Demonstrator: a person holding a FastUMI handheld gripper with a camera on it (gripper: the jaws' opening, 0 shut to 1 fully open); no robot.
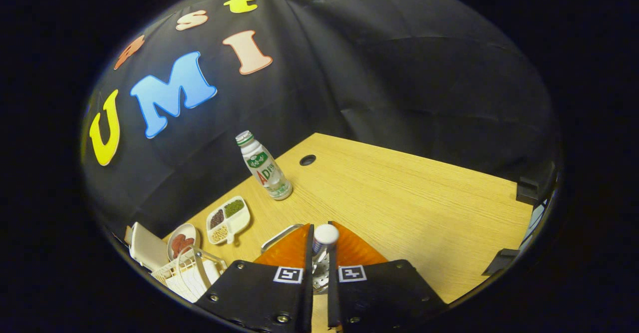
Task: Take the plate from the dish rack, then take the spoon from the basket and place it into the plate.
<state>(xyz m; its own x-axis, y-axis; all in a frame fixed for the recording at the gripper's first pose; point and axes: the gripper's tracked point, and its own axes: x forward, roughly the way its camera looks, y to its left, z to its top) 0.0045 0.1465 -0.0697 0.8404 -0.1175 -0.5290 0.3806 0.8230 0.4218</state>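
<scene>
Orange plastic plate (294,250) clamped on its rim by nearly closed jaws (319,253), lifted above wooden bench (399,193), probably for carrying away from white wire rack (187,273).

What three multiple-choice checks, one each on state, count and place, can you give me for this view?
1. The bottle is:
A. standing, capped
B. lying down
C. standing, uncapped

2. Compartments in the sectioned dish:
A. two
B. three
C. five

3. Between the fingers of the gripper is:
A. the bottle
B. the dish
C. a white-topped object

Answers:
1. A: it stands on the table with its cap on.
2. B: the dark, green and pale fillings each have their own section.
3. C: it sits in the narrow gap at the fingers' tips, though whether they press on it is unclear.
</scene>
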